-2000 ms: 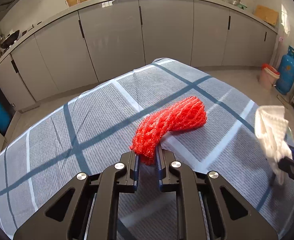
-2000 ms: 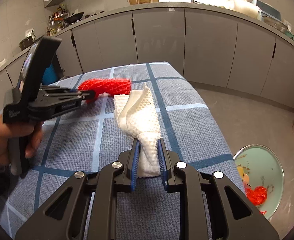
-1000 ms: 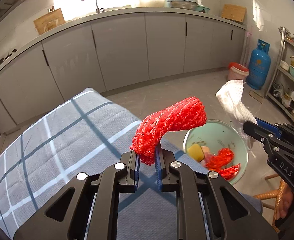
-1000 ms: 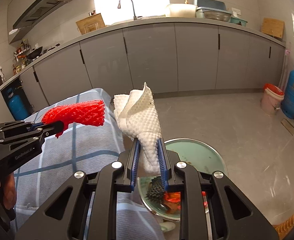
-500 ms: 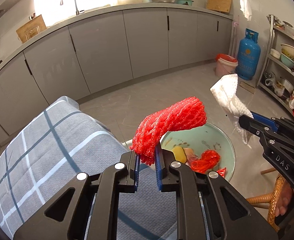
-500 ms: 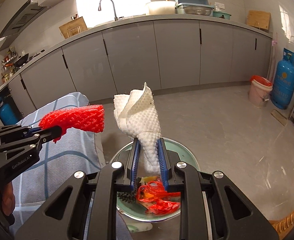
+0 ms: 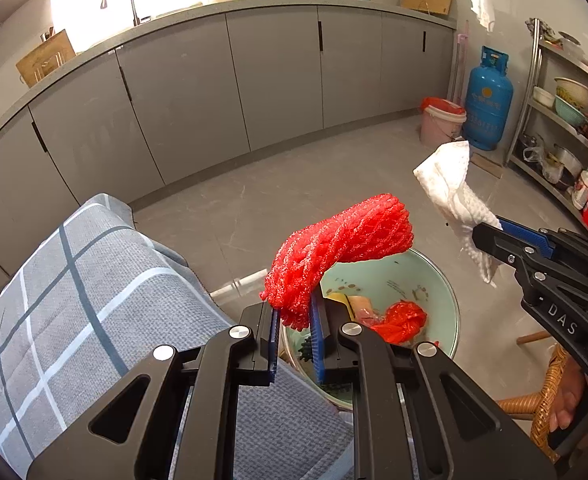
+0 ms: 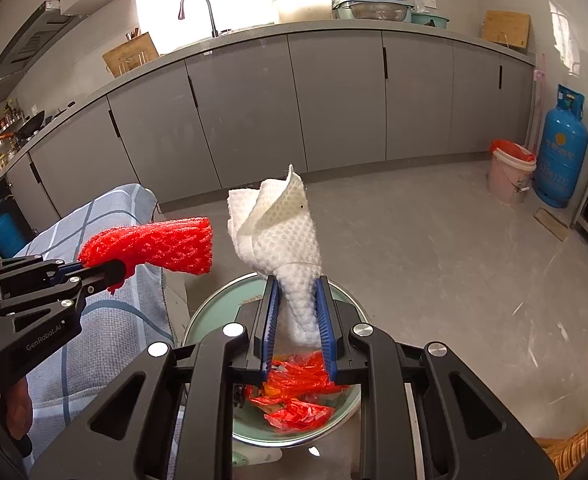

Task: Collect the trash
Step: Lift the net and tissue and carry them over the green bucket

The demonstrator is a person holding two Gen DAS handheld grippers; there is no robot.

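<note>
The left claw is pinching the lower end of a red foam net sleeve between its blue pads, and the sleeve arches up and to the right above the rim of a pale green basin that stands on the floor just beside the tabletop; the right claw is pinching a crumpled white foam sheet, whose narrow end sits between the blue pads while the wider folded end fans upward; in the right wrist view the sheet hangs directly over the basin, which holds crumpled red plastic and other scraps; in the left wrist view the same basin shows a yellow scrap and a red plastic lump inside; the tabletop is covered with a grey cloth crossed by blue and white lines, and its corner drapes down close to the basin; the two claws are held near each other, apart, the red sleeve to the left of the white sheet; behind them run grey cabinets under a counter with a tap, and a blue gas cylinder stands beside a pink bucket on the grey floor.
</note>
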